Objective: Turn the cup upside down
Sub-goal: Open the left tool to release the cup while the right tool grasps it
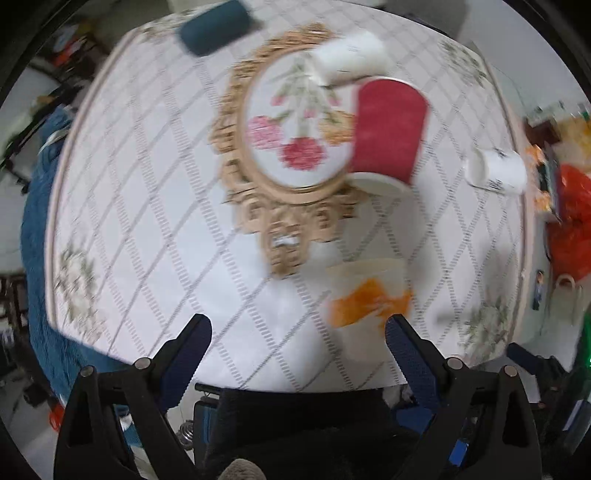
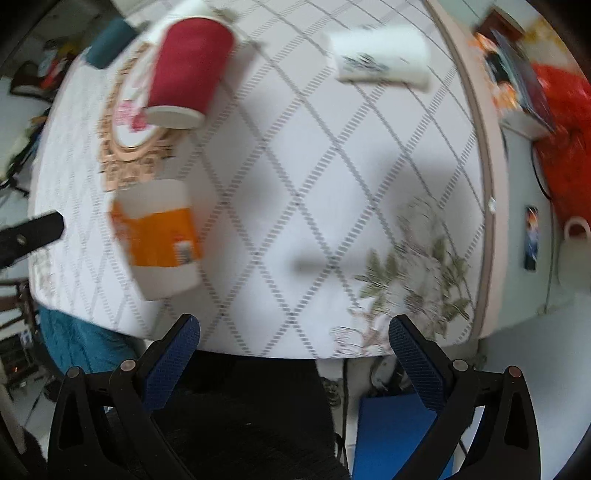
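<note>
Several paper cups stand on a white quilted table (image 1: 155, 206). A red cup (image 1: 388, 129) stands near the centre, seen also in the right wrist view (image 2: 186, 70). An orange-and-white cup (image 1: 369, 306) stands near the front edge, also in the right wrist view (image 2: 157, 236). A white printed cup (image 1: 496, 171) is at the right, also in the right wrist view (image 2: 382, 59). Another white cup (image 1: 349, 55) and a teal cup (image 1: 214, 26) are at the back. My left gripper (image 1: 298, 334) is open and empty above the front edge. My right gripper (image 2: 293, 334) is open and empty.
A gold-framed floral emblem (image 1: 291, 147) marks the table centre. A blue cloth (image 1: 40, 206) hangs at the left edge. Red bags (image 2: 565, 129) and a white pot (image 2: 576, 251) lie beyond the right edge. The other gripper's black tip (image 2: 33, 232) shows at left.
</note>
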Available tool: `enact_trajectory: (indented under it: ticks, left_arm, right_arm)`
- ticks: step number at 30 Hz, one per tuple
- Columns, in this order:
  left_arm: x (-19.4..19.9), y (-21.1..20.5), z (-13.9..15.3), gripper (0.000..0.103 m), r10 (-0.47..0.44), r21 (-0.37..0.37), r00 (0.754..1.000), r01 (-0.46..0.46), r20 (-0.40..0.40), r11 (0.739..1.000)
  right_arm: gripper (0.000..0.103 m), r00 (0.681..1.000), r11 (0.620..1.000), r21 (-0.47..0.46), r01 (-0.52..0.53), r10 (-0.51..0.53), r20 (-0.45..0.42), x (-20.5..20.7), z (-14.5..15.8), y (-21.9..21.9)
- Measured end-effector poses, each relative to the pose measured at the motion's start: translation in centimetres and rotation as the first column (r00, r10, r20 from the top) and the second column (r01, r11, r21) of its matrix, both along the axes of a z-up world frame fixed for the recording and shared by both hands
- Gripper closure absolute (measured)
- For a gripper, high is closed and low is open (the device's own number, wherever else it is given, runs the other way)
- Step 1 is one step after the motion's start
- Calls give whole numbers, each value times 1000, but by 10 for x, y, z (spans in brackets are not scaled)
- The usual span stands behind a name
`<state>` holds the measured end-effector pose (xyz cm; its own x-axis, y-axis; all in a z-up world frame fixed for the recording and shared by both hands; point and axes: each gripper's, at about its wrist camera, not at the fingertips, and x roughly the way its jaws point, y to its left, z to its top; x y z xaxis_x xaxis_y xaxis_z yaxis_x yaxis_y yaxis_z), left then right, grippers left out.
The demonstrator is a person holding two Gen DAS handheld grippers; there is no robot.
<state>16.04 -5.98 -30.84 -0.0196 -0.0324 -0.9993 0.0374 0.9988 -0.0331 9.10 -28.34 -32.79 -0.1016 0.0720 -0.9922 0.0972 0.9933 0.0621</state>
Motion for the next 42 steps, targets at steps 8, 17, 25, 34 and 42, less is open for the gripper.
enact_trajectory:
  ticks: [8, 17, 25, 34, 42]
  left_arm:
    - [-30, 55, -10, 7, 159, 74, 987, -158, -4, 985]
    - [-42, 87, -29, 7, 218, 67, 976, -217, -21, 974]
    - [-47, 90, -49, 7, 208, 40, 977, -207, -39, 978]
    - [-47, 95, -63, 7, 205, 24, 978, -204, -49, 979]
    - [-51, 101, -77, 6, 228, 19, 971, -227, -67, 974]
  right_arm:
    - [0, 988, 987, 27, -156, 156, 24, 15, 18, 50]
    - [0, 925, 923, -88, -375, 379, 31, 30, 37, 90]
    - [0, 672, 635, -328, -700, 740, -1, 42, 53, 131]
    - [0, -237, -375, -487, -789, 917, -321, -22, 19, 180]
    - [0, -803, -943, -271, -192, 309, -509, -77, -25, 145]
